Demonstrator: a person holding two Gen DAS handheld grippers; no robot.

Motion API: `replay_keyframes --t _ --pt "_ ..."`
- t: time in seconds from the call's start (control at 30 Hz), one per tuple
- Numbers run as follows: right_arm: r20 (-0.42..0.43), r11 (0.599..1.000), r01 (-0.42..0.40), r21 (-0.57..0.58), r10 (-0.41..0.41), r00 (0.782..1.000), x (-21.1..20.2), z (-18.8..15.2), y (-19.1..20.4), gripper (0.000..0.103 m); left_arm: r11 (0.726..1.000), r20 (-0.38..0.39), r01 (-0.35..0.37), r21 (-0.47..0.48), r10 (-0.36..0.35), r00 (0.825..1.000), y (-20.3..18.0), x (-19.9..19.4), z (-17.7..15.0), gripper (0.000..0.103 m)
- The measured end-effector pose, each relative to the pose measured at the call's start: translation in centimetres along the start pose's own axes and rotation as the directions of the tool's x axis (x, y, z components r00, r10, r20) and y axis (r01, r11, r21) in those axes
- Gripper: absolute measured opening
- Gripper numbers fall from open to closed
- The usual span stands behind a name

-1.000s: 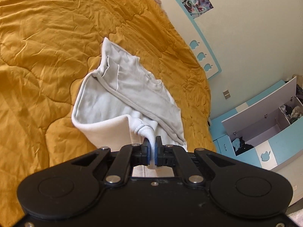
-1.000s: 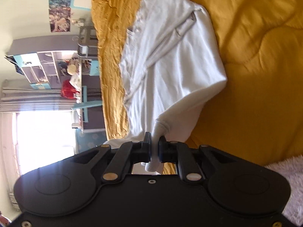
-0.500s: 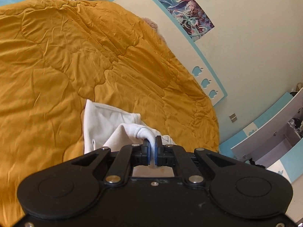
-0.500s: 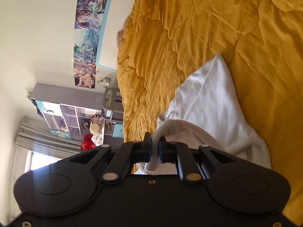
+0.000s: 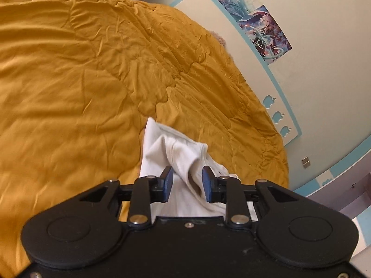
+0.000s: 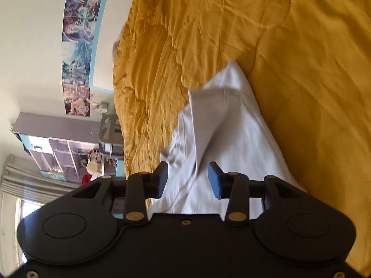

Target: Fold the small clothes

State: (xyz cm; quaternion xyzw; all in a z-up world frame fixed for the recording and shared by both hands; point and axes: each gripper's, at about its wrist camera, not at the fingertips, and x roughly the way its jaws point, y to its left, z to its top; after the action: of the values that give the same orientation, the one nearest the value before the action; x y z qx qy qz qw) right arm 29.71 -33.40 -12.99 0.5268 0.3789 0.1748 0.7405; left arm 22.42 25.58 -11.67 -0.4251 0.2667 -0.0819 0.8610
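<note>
A small white garment (image 5: 176,153) lies folded over on the mustard-yellow quilt (image 5: 69,92). My left gripper (image 5: 187,185) is open, its blue pads (image 5: 168,185) on either side of a raised fold of the cloth without pinching it. In the right wrist view the same white garment (image 6: 227,125) lies on the quilt (image 6: 313,69). My right gripper (image 6: 188,180) is open too, just above the cloth, with a fold between the jaws.
The bed meets a pale wall with a blue-trimmed headboard panel (image 5: 273,88) and posters (image 5: 264,30). A shelf unit with clutter (image 6: 65,153) and a curtained window (image 6: 14,197) stand beyond the bed's edge.
Both grippers have opened and let go of the garment's edges. The cloth has dropped onto the rest of the garment on the quilt.
</note>
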Motion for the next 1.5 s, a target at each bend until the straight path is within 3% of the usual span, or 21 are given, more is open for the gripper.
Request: replay_keyframes --t 0.07,0.13,0.2,0.27,0.4,0.57,0.7,0.83,1.0,1.13,1.23,1.27,1.33,1.37,1.5 --pt "-0.041 0.999 0.003 0.04 -0.001 0.999 -1.4 -2.7 -0.9 0.042 0.998 -0.031 -0.002 -0.069 0.0 1.0 0.5 -2.9 -3.2 0.028" --pt "-0.061 0.996 0.017 0.083 -0.012 0.998 -2.4 -5.4 -2.1 0.05 0.993 -0.073 -0.046 -0.11 0.038 0.997 1.0 -4.2 -5.7 0.031" --pt "-0.069 0.99 0.042 0.135 -0.032 0.997 -2.6 -7.3 -3.5 0.05 0.984 -0.117 -0.077 -0.162 0.058 0.991 2.0 -4.3 -7.8 0.031" --pt "-0.071 0.98 0.05 0.19 -0.037 0.997 -2.4 -8.2 -4.7 0.05 0.973 -0.114 -0.094 -0.21 0.071 0.991 3.1 -3.8 -8.8 0.031" --pt "-0.027 0.968 0.067 0.243 -0.063 0.998 -1.9 -8.5 -5.8 0.052 0.962 -0.105 -0.115 -0.248 0.091 0.99 4.2 -2.1 -9.6 0.033" --pt "0.046 0.959 0.044 0.281 -0.059 0.997 -1.0 -7.5 -6.5 0.054 0.952 -0.018 -0.065 -0.299 0.062 0.998 4.6 -0.5 -9.3 0.038" --pt "0.097 0.946 0.054 0.32 -0.09 0.991 -0.2 -7.3 -6.9 0.054 0.939 0.009 -0.041 -0.34 0.047 0.999 4.9 0.9 -9.1 0.039" --pt "0.072 0.905 0.092 0.416 -0.134 0.988 -1.7 -8.8 -6.8 0.054 0.925 0.019 -0.029 -0.38 0.038 0.999 4.8 1.1 -8.9 0.04" --pt "0.152 0.936 0.183 0.302 -0.237 0.96 -3.7 -9.9 -5.6 0.054 0.931 0.016 -0.023 -0.364 0.03 0.999 5.0 1.1 -9.0 0.04" --pt "0.237 0.945 0.269 0.186 -0.308 0.921 -1.9 -8.9 -4.5 0.054 0.933 0.012 -0.036 -0.358 0.043 0.999 4.7 1.4 -8.8 0.04" --pt "0.272 0.95 0.29 0.115 -0.311 0.911 -0.5 -8.3 -3.7 0.056 0.937 0.009 -0.044 -0.346 0.051 0.999 4.4 1.6 -8.7 0.039" --pt "0.286 0.951 0.295 0.096 -0.31 0.907 -0.2 -8.3 -3.5 0.056 0.94 0.008 -0.046 -0.337 0.052 0.999 4.3 1.6 -8.6 0.036" --pt "0.309 0.951 0.3 0.071 -0.307 0.9 -0.2 -8.3 -3.1 0.021 0.951 0.011 -0.052 -0.304 0.058 0.998 3.8 1.8 -8.5 0.028" --pt "0.31 0.954 0.296 0.053 -0.298 0.903 -0.2 -8.4 -2.9 0.014 0.956 0.013 -0.057 -0.287 0.063 0.998 3.6 1.8 -8.4 0.005" --pt "0.336 0.957 0.29 -0.017 -0.268 0.903 -1.3 -8.1 -1.4 0.011 0.966 0.026 -0.041 -0.254 0.05 0.998 2.8 1.6 -8.0 0.004"
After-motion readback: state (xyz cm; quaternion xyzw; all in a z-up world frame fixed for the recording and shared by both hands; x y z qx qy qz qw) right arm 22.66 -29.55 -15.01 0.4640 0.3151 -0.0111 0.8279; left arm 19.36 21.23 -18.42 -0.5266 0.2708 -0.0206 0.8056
